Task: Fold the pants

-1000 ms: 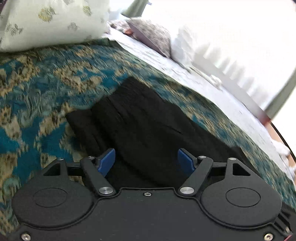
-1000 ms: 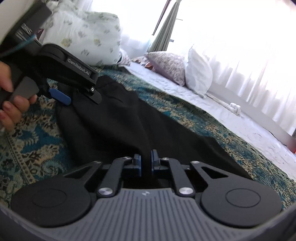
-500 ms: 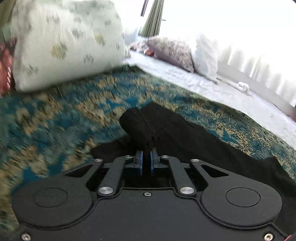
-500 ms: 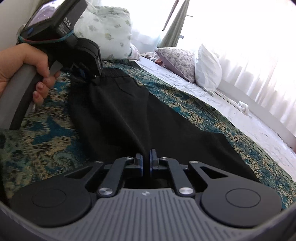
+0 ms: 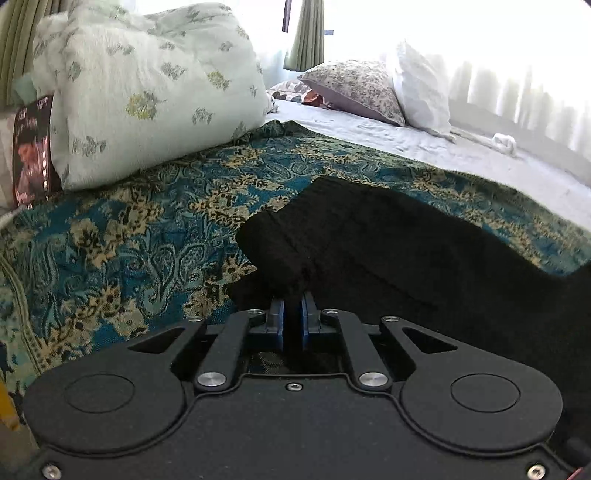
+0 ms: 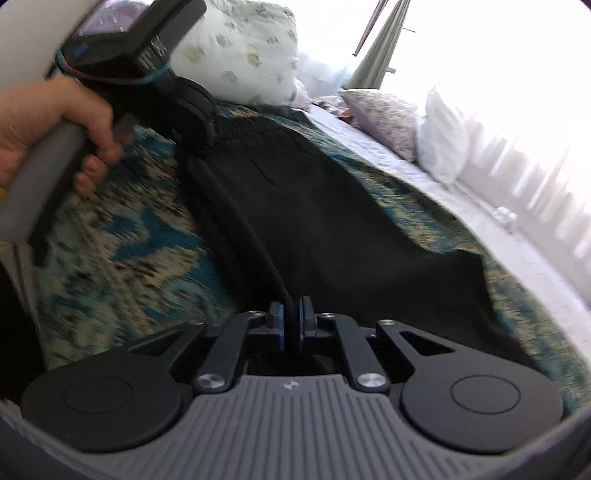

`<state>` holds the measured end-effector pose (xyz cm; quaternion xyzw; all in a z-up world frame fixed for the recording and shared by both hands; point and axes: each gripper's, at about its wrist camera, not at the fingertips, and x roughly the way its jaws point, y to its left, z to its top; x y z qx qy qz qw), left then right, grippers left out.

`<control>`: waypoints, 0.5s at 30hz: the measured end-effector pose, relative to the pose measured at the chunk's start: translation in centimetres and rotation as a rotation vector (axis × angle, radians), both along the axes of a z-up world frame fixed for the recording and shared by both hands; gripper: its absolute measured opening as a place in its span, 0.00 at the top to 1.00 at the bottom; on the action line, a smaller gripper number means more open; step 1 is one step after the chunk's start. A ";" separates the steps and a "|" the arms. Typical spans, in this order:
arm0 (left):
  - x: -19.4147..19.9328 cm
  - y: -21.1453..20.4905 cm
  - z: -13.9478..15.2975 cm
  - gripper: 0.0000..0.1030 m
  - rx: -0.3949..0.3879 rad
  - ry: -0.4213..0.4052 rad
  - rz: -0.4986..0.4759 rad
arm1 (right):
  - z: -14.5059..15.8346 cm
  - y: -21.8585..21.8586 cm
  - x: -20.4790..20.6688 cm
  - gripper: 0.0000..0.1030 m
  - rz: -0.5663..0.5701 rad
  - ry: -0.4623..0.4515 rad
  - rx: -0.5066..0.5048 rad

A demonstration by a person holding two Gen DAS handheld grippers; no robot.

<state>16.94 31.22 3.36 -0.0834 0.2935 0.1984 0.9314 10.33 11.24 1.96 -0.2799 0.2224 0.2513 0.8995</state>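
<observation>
Left wrist view
Left gripper (image 5: 292, 315): at 6 o'clock; its jaws have just been closing and now clamp a bunched fold of the black pants between the blue pads.
Pants (image 5: 388, 258): black cloth spread from the jaws out to 3 o'clock; the pinched corner is lifted and humped just above the fingertips, the rest lies flat on the bedspread.
Bedspread (image 5: 147, 229): teal and gold paisley, filling 7 to 10 o'clock and running in a band behind the pants toward 3 o'clock.
Floral pillow (image 5: 147, 85): pale green, large, at 11 o'clock, resting on the far edge of the bedspread.
Patterned pillow (image 5: 354, 88): grey print, at 1 o'clock, on the white sheet (image 5: 443, 155).
White pillow (image 5: 421, 88): just beside the patterned one, touching it on the 2 o'clock side.
Curtain (image 5: 306, 33): green strip at 12 o'clock before a bright window.

Right wrist view
Right gripper (image 6: 290, 319): at 6 o'clock; jaws closed tight on a raised ridge of the pants' edge.
Pants (image 6: 332, 221): stretched from these jaws up to 11 o'clock, where the left gripper (image 6: 199, 122) holds the waistband end; the fabric fans out toward 3 o'clock over the bedspread (image 6: 129, 251).
Left hand (image 6: 66, 122): at 9 to 10 o'clock, wrapped round the grey handle of the left gripper.
Fingertips of the left gripper: hidden behind its body, so their grip cannot be told from this side.
Pillows: floral pillow (image 6: 243, 62) at 12 o'clock, white pillow (image 6: 447, 136) at 2 o'clock.
</observation>
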 end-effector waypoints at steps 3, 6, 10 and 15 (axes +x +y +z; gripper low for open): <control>0.2 -0.1 -0.2 0.91 0.005 0.006 0.002 | -0.9 -0.8 -0.3 0.89 -0.062 -0.092 -0.104; 0.3 0.3 -0.2 0.90 -0.013 0.006 0.009 | -1.6 -3.6 -0.4 0.88 -0.156 -0.114 -0.150; 0.3 0.3 -0.1 0.89 -0.011 0.012 0.011 | -2.2 -8.9 -0.8 0.86 -0.325 -0.136 -0.209; 0.5 0.1 0.0 0.89 -0.001 0.028 0.023 | -2.9 -16.0 -1.7 0.84 -0.545 -0.146 -0.279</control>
